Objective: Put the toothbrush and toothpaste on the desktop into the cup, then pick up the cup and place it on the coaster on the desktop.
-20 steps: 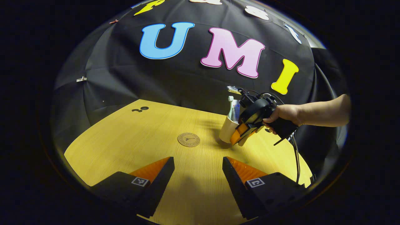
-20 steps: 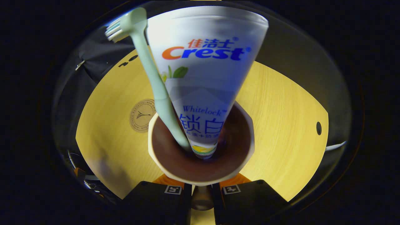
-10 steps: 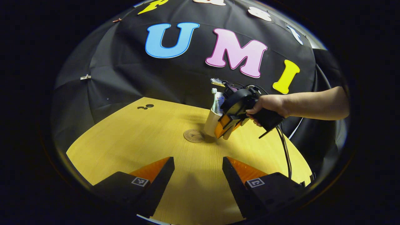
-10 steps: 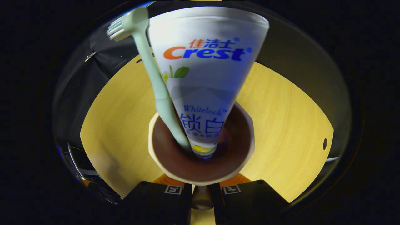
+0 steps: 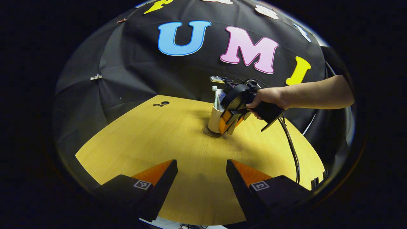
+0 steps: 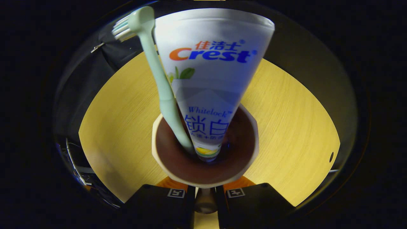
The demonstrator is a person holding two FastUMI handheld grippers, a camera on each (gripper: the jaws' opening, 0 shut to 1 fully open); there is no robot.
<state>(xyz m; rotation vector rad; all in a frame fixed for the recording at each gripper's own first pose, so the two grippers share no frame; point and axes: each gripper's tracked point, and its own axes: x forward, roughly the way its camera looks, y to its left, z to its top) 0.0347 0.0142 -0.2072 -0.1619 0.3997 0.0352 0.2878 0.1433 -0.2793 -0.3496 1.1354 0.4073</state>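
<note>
A cream cup (image 5: pixel 215 119) with a brown inside (image 6: pixel 178 159) holds a mint toothbrush (image 6: pixel 157 79) and a white toothpaste tube (image 6: pixel 213 82), both upright. In the left gripper view the cup stands over the round coaster (image 5: pixel 207 132), whose edge peeks out at its base; whether it touches I cannot tell. My right gripper (image 5: pixel 229 125) is shut on the cup's handle (image 6: pixel 205 200), held by a hand (image 5: pixel 268 98). My left gripper (image 5: pixel 202 173) hangs open over the near table, nothing between its fingers.
The yellow wooden table (image 5: pixel 143 140) has small dark holes (image 5: pixel 161 103) near its far left edge. Black cables (image 5: pixel 294 152) trail from the right gripper over the table's right side. The black cloth wall stands close behind the cup.
The right gripper has carried the cup leftward across the table onto the coaster's spot; the coaster is now hidden under the cup in the right gripper view. The left gripper stays open.
</note>
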